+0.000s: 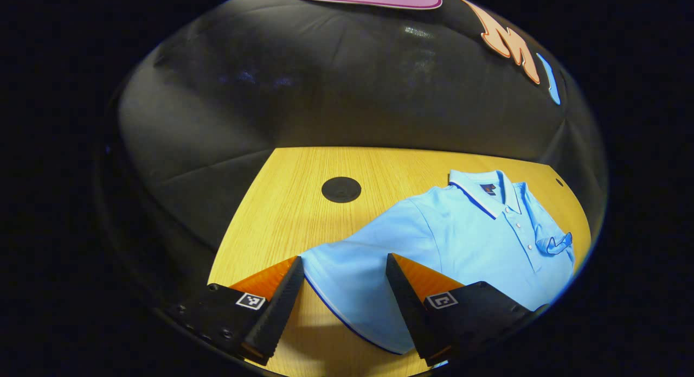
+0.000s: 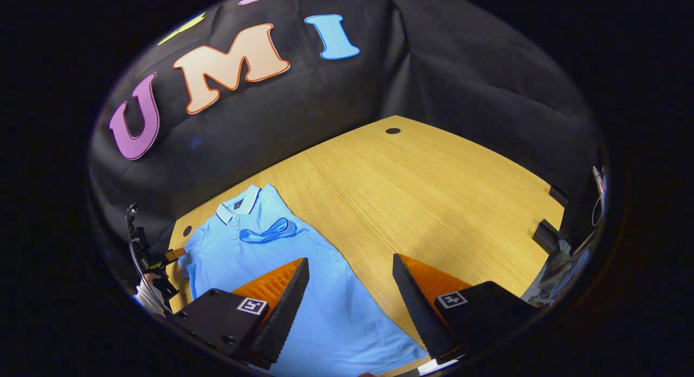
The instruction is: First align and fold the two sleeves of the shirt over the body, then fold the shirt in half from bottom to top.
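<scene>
Light-blue knit fabric, the shirt (image 1: 461, 230) lies flat, front up, on the wooden table (image 1: 282, 203), collar (image 1: 490, 195) pointing toward the booth wall. In the right gripper view one sleeve (image 2: 268, 230) is already folded across the chest, its dark-edged cuff resting just below the placket. In the left gripper view the other sleeve (image 1: 347, 268) is spread outward on the table, its trimmed cuff edge lying between the fingers of the left gripper (image 1: 344, 306), which stand wide apart and hold nothing. The right gripper (image 2: 349, 306) is likewise wide open and empty, poised above the lower body of the shirt and its side edge. The step in hand appears to be the second sleeve fold. To do it well, lower the left gripper so the fingers straddle the cuff hem, pinch only the sleeve layers, and avoid catching the body panel beneath. Lift just clear of the table, carry the cuff across the chest, and lay it level with the folded sleeve so both align. The right gripper may press the body fabric to prevent sliding. Knit cloth drags and wrinkles readily; move slowly and release only when the sleeve lies flat.
</scene>
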`<action>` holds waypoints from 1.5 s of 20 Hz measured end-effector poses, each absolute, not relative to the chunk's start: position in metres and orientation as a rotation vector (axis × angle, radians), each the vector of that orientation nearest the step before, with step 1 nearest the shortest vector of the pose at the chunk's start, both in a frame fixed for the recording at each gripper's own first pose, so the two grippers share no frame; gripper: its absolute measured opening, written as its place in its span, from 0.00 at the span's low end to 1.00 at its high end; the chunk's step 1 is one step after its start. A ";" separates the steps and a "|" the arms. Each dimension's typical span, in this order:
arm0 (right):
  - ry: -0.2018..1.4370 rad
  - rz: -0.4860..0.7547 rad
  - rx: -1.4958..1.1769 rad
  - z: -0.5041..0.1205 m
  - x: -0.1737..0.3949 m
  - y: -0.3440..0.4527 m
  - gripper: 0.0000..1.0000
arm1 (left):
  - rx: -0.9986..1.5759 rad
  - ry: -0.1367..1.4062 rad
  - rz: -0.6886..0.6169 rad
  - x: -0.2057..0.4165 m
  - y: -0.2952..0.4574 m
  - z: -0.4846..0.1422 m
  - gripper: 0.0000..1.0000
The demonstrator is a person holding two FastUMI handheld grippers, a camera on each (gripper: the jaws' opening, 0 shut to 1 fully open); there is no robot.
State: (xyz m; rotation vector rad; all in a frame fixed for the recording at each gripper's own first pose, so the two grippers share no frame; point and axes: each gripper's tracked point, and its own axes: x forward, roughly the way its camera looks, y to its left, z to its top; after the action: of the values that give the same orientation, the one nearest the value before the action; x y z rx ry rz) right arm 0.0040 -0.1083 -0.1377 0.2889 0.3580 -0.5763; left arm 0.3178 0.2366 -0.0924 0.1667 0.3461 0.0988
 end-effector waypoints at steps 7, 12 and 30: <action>0.390 -0.561 0.250 -0.144 0.004 -0.097 0.97 | 0.156 0.332 0.099 0.322 0.233 -0.093 0.48; 0.389 -0.566 0.241 -0.143 0.000 -0.097 0.97 | 0.146 0.330 0.092 0.324 0.224 -0.091 0.00; 0.378 -0.539 0.260 -0.149 -0.018 -0.074 0.97 | 0.149 0.350 -0.222 0.316 0.023 -0.092 0.62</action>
State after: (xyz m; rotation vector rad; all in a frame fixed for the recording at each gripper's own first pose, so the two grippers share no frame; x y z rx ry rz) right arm -0.0176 -0.0736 -0.1490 0.2596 0.3777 -0.5393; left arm 0.3161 0.0230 -0.0924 0.1489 0.3496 -0.2222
